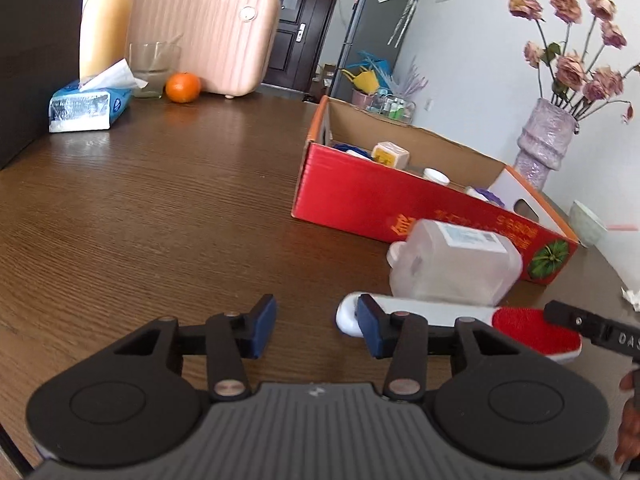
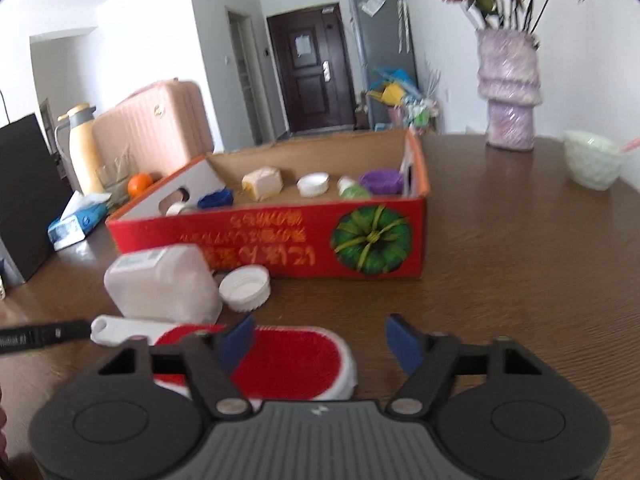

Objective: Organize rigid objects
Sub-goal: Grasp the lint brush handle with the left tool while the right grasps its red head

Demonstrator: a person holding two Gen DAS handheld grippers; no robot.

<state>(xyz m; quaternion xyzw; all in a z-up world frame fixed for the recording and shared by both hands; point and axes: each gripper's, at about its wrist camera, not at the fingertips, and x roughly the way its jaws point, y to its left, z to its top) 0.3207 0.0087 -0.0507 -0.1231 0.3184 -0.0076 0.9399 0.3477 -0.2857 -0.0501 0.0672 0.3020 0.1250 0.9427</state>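
While both hand-held grippers, left [image 1: 316, 330] and right [image 2: 320, 344], gape empty over the lint brush [image 2: 296, 356], you must close on it, then lift toward the box [image 2: 280, 236] at twelve o'clock.

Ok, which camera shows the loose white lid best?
Right wrist view: the white lid lies open side up, unobstructed, between the translucent jug and the red box. The left wrist view does not show it.

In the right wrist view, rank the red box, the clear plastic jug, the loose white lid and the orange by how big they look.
Largest to smallest as they appear:
1. red box
2. clear plastic jug
3. loose white lid
4. orange
The orange sits farther back, so its true size against the lid is unsure.
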